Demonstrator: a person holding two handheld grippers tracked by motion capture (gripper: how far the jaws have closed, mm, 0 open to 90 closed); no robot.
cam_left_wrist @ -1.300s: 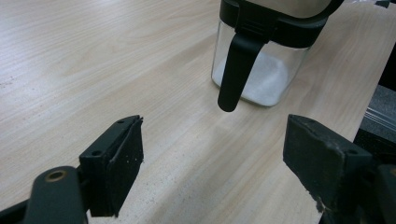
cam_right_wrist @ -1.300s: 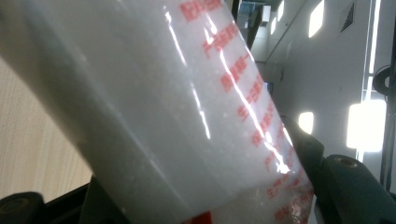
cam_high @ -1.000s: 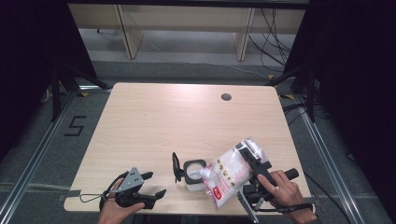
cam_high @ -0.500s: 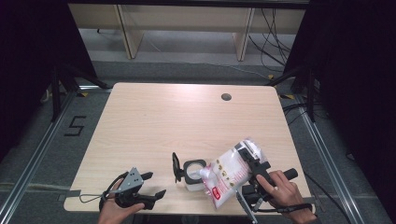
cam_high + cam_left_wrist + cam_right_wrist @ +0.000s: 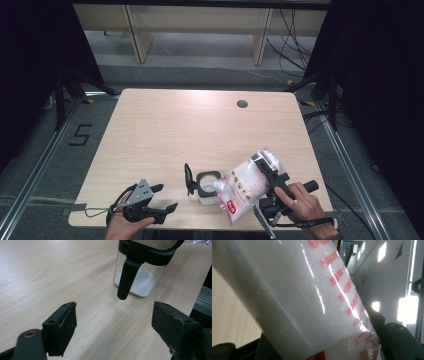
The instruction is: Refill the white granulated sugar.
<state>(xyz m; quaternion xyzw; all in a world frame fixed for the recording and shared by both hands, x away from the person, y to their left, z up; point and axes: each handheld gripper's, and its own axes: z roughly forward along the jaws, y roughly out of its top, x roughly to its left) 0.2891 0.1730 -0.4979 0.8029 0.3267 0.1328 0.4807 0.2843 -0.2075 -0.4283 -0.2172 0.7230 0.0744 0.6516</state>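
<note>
A clear plastic bag of white grains with red print (image 5: 245,186) is tilted with its corner over a small clear jar (image 5: 206,186). My right gripper (image 5: 267,172) is shut on the bag, and in the right gripper view the bag (image 5: 307,297) sits between the two black jaws. The jar has a black rim, an opened black lid standing at its left, and white grains at the bottom (image 5: 142,282). My left gripper (image 5: 165,197) rests near the table's front left edge, open with nothing between its fingers (image 5: 62,322), pointing at the jar.
The pale wooden table (image 5: 200,130) has a round cable hole (image 5: 242,104) at the back right. Metal floor rails run along both sides, and a floor mark (image 5: 80,135) lies at the left. Shelving legs and cables stand behind the table.
</note>
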